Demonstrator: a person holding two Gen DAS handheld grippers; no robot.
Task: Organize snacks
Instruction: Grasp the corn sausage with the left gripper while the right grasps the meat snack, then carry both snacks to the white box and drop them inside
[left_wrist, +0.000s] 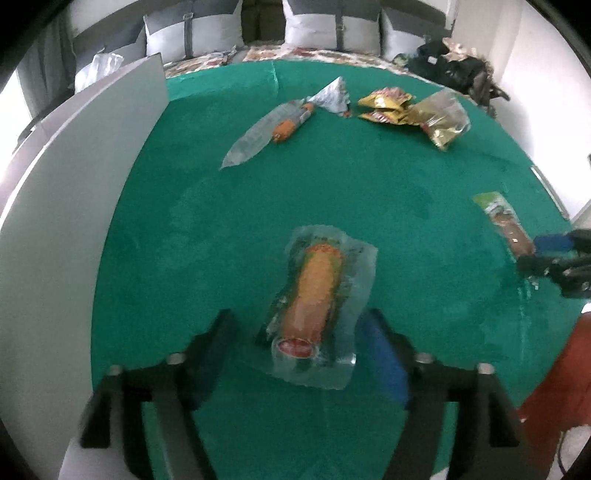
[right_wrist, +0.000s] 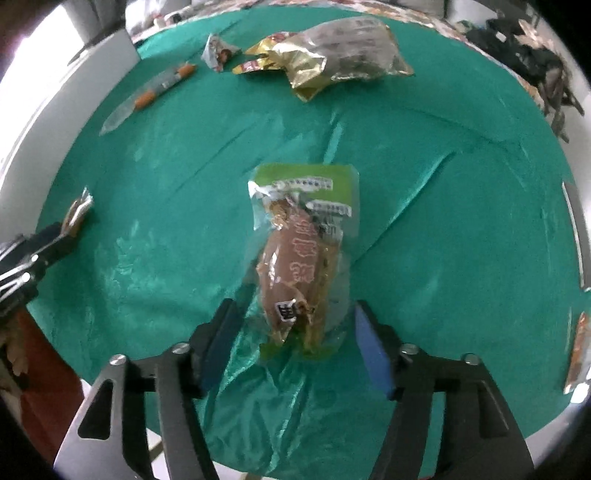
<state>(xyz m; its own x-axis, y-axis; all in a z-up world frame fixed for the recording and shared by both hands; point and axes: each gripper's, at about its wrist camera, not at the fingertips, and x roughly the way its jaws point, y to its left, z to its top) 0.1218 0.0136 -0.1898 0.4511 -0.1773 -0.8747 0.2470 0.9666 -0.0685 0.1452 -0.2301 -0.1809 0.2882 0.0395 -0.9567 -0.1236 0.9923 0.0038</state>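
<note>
Looking at both wrist views, we judge sorting is barely underway: snacks lie scattered over the green desk (left_wrist: 369, 177), nothing grouped in any visible bin or row.

Left claw (left_wrist: 295, 332) points steeply down over a sausage pack (left_wrist: 317, 306). Jaws stand apart either side of its near end; the left pad is clear of it, and the blue right pad (left_wrist: 380, 354) sits right at the wrapper edge, contact unclear. The pack lies flat on the desk, not lifted.

Right claw (right_wrist: 291, 336) also points steeply down, over a brown snack pack (right_wrist: 299, 258) with a green top. Jaws are open, pads off the wrapper on both sides. This pack rests on the cloth too, which is rumpled under it.

Farther back, still untouched as far as we see:
- long clear sausage sleeve (left_wrist: 266, 133)
- small silver packet (left_wrist: 332, 96)
- yellow packets (left_wrist: 384, 105)
- gold bag (left_wrist: 443, 118)
- another wrapper (right_wrist: 578, 350) at the right edge of the right wrist view

A white board (left_wrist: 55, 221) runs along the left edge of the desk; its purpose is unclear.

Left to do, in our judgement: nearly everything. Both hands are poised over one pack each, so each could close on its pack.
</note>
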